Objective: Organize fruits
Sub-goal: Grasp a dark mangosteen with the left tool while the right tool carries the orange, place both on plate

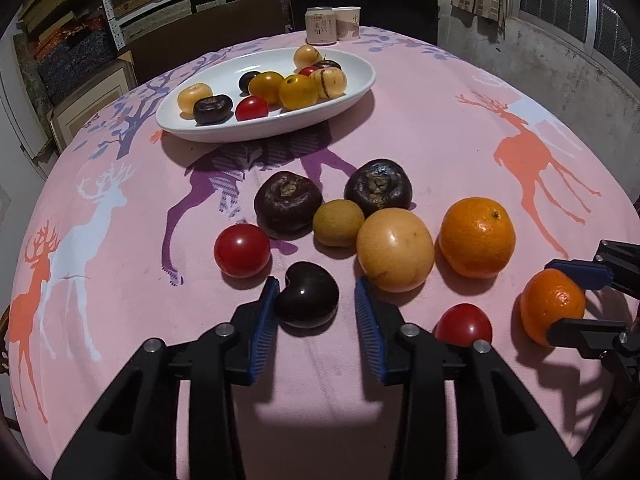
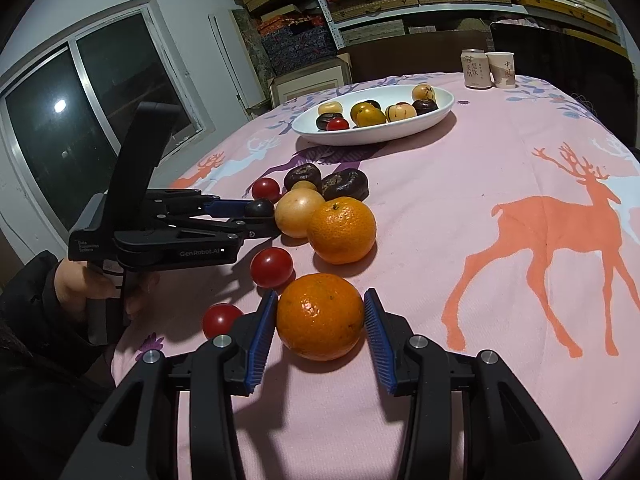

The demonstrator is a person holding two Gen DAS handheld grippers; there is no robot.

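The left tool [image 1: 316,292] pointed down at a dark cherry [image 1: 307,295] lying on the pink deer-print cloth [image 1: 420,128] of the worktop. Its jaws stood a little wider than the cherry: one blue pad touched the fruit's side, while the other was just clear of it, so nothing was gripped.

The right tool [image 2: 320,300] was closed on a mandarin [image 2: 320,316] that sat on the cloth at the near edge of the fruit group, both pads against its sides.

Just beyond the cherry lay a pale yellow round fruit [image 1: 395,250], a second mandarin [image 1: 477,238], a small yellow-brown fruit [image 1: 338,223], two dark brown wrinkled fruits [image 1: 288,203] and a cherry tomato [image 1: 242,250]. Another cherry tomato [image 1: 464,324] sat between the two tools.

Farther back stood a white oval dish [image 1: 240,131] holding mixed fruit, and behind it a can [image 1: 320,26] beside a paper cup [image 1: 347,23].
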